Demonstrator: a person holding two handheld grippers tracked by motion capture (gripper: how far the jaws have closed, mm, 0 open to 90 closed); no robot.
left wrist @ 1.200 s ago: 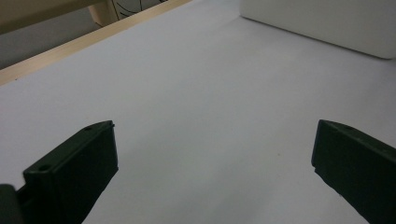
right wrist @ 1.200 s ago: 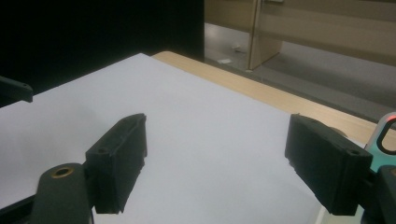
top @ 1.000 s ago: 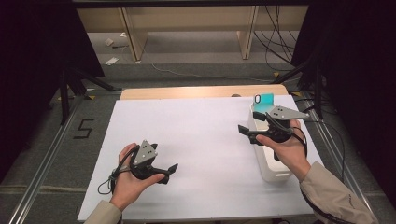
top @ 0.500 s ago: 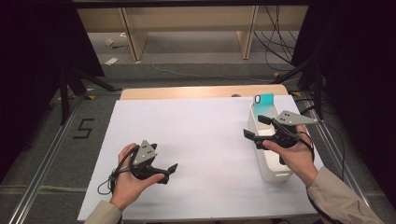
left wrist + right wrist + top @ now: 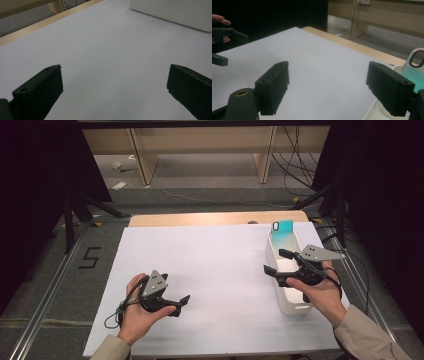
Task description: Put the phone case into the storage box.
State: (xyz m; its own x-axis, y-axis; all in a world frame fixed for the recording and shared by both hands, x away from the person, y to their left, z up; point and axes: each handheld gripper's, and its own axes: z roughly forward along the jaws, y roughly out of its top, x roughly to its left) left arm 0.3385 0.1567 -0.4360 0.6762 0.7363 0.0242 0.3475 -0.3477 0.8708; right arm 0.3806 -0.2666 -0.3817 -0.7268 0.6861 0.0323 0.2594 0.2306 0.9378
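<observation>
High view is showing the teal, translucent phone case with an oval cut-out (image 5: 283,227) standing upright at the far end of the long white plastic bin (image 5: 276,285), leaning against its end wall, probably so that it can be taken from above. That bin is lying along the right side of the white sheet covering the wooden table (image 5: 200,265). Hovering over the bin's middle is the right gripper (image 5: 274,262), carried by the person's right hand (image 5: 320,292); its jaws are standing wide apart with nothing between them, and they are pointing leftward across the table, not yet toward the case. In the right gripper view the case (image 5: 415,67) is peeking past the right jaw, with the bin's rim (image 5: 397,68) just beneath it. My judgement is that this hand is lining up for a reach into the bin. Well apart, near the front left of the sheet, the left gripper (image 5: 181,302) is resting low in the left hand (image 5: 137,312), jaws likewise spread and empty in the left gripper view, seemingly waiting its turn.
</observation>
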